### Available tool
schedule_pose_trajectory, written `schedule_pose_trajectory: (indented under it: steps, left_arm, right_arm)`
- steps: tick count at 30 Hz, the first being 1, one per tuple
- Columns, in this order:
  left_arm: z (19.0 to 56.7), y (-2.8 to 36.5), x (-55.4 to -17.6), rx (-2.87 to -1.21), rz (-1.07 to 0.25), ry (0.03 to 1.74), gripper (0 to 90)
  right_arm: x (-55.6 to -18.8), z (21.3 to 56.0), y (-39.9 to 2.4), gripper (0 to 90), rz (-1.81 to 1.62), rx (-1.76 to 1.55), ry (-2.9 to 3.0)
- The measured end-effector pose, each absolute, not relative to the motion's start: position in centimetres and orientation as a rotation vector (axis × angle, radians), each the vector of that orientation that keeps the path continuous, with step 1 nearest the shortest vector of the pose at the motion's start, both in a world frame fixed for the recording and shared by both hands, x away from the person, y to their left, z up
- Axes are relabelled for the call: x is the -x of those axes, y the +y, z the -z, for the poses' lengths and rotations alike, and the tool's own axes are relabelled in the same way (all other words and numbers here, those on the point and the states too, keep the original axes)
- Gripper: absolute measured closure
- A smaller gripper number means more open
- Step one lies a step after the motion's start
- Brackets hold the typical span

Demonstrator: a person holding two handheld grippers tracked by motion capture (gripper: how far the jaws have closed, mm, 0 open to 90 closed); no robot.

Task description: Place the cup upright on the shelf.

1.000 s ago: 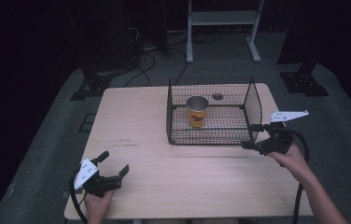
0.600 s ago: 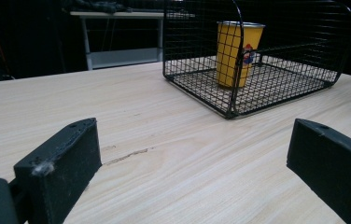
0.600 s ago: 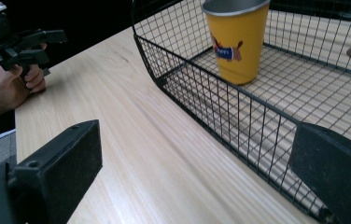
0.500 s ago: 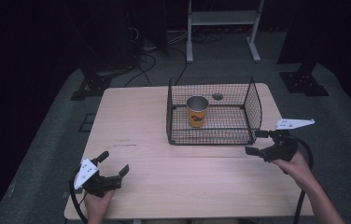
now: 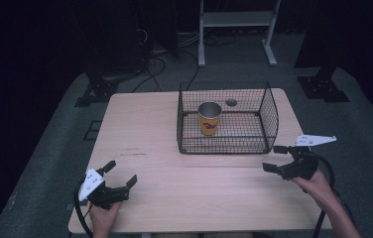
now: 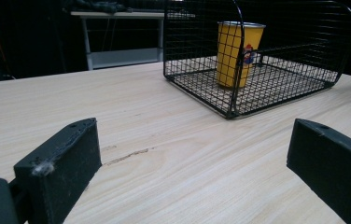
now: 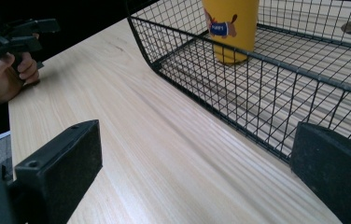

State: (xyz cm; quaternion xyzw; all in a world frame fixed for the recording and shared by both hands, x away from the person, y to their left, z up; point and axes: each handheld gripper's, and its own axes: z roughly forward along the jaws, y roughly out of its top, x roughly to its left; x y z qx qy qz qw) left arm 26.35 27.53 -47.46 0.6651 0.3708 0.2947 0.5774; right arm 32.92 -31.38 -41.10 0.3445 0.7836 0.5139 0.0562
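Pale wooden table (image 5: 145,134), black wire basket (image 5: 269,115), upright yellow cup (image 5: 209,119) inside.

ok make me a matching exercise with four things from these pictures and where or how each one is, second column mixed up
Things:
1. yellow cup
2. wire basket
3. left gripper
4. right gripper

Places or states:
A. open, near the table's front left corner
B. standing upright inside the basket
C. open, just in front of the basket's right end
D. resting on the far half of the table

Pairs: 1-B, 2-D, 3-A, 4-C
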Motion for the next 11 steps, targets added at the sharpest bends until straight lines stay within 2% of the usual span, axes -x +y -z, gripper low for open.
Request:
schedule_pose_trajectory:
  steps: [11]
  left_arm:
    - [47.5, 27.5, -26.4, -1.556, -0.695, 0.872, 2.2]
  right_arm:
    - [-30.0, 43.3, -31.3, 1.8, -1.573, -1.094, 2.337]
